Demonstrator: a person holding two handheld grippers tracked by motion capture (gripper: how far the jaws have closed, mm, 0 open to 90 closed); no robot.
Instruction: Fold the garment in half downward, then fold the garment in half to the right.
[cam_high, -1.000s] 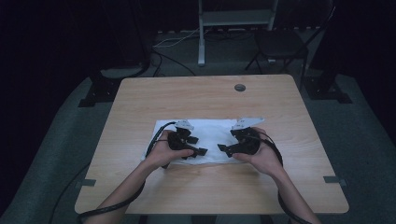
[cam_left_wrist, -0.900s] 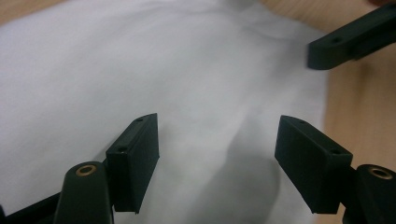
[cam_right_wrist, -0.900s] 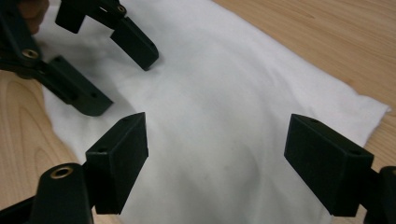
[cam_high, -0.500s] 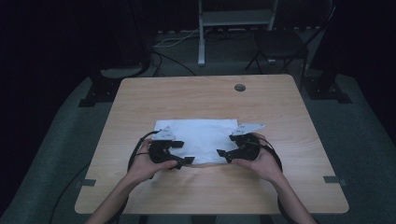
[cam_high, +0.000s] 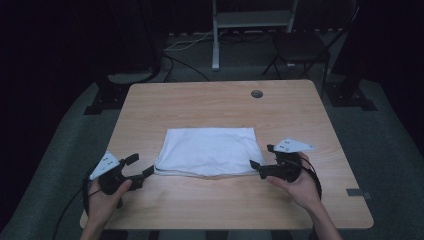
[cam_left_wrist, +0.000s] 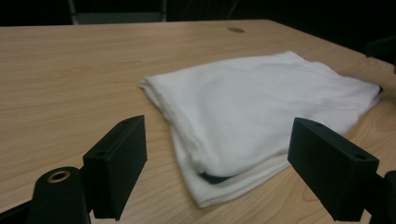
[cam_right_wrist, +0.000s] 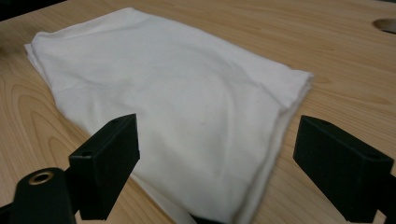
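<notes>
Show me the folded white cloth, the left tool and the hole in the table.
cloth (cam_high: 207, 150), high view, middle of its top layer
left tool (cam_high: 141, 166), high view, midway between its open tips
hole (cam_high: 257, 93), high view, its centre

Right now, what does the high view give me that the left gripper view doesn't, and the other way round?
High view alone: both hands, the right gripper open at the folded white cloth's right end, plus a chair behind the table. Left gripper view alone: a dark layer peeking from the cloth's near corner. Shared: the cloth lying flat, the table's round hole, and the left gripper open, holding nothing.
</notes>
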